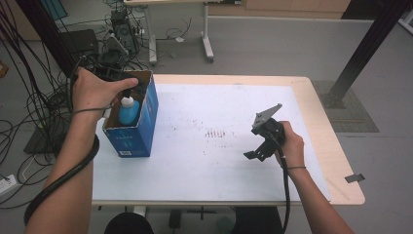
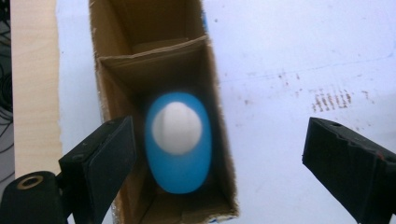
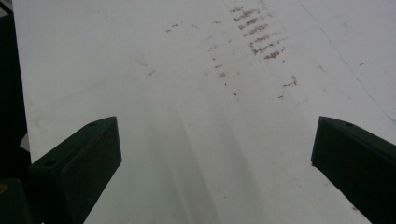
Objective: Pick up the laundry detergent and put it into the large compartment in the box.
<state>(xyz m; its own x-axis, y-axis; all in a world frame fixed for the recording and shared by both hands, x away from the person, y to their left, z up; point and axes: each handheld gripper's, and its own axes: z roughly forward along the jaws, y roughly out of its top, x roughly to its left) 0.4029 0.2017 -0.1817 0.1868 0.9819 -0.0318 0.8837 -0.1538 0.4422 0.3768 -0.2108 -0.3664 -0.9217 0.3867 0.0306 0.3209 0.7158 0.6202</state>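
Observation:
A blue bottle (image 1: 129, 112) with a white cap stands upright inside an open blue cardboard box (image 1: 131, 139) at the table's left edge. In the left gripper view I look straight down on the bottle (image 2: 180, 158) in the near compartment of the box (image 2: 112, 28). My left gripper (image 2: 219, 135) hangs above it, open, its jaws wide apart and touching nothing. In the high view the left hand (image 1: 95, 90) covers most of that gripper. My right gripper (image 1: 255, 155) rests over the white table sheet at centre right, open (image 3: 215, 140) and empty.
The white sheet (image 1: 219, 165) carries rust-coloured marks (image 1: 214, 133) near its middle. The wooden table edge (image 1: 336, 146) runs along the right. Cables and equipment (image 1: 112, 29) lie on the floor at back left; a black post (image 1: 365, 48) stands at right.

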